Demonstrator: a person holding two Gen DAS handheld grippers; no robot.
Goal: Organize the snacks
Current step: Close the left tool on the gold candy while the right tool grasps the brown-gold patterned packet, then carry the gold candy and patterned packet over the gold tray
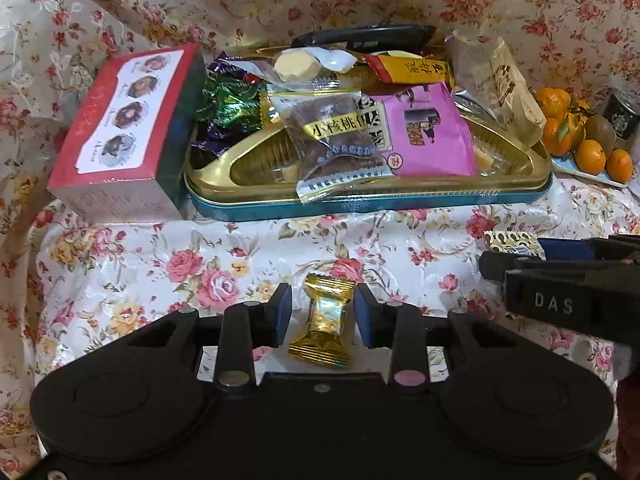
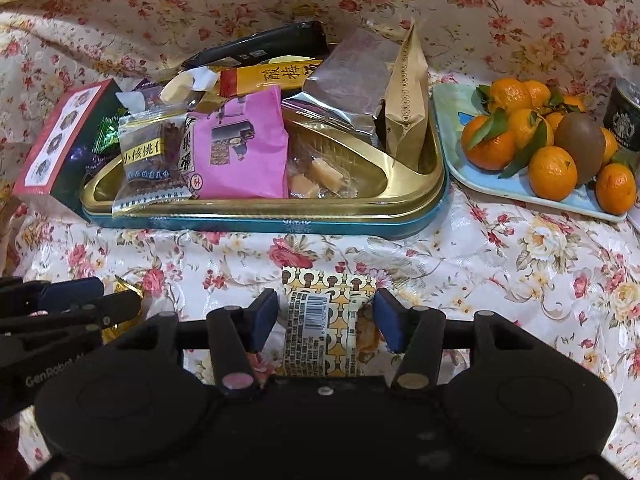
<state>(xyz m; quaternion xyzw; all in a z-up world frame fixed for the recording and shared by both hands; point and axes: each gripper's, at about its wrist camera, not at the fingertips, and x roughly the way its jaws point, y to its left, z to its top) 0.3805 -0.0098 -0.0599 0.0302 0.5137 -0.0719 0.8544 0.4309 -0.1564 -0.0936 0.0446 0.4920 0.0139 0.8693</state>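
Left gripper (image 1: 321,312) sits low on the floral cloth (image 1: 160,256), fingers spread wide either side of a gold-wrapped candy (image 1: 325,322), not pinching it. Right gripper (image 2: 326,320) likewise gapes around a patterned snack packet (image 2: 324,328) lying flat. At twelve o'clock, the gold tin tray (image 2: 432,176) brims with snacks; fruit plate (image 2: 448,112) at two o'clock.

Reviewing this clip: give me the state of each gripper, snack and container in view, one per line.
left gripper: open, straddling the gold candy, no contact visible.
gold candy: wrapped, lying on the tablecloth.
right gripper: open around the patterned packet.
patterned packet: sealed, flat on the cloth, barcode up.
tin: lidless, heaped with snacks.
red box: closed, beside the tin.
fruit tray: loaded with oranges and a kiwi.
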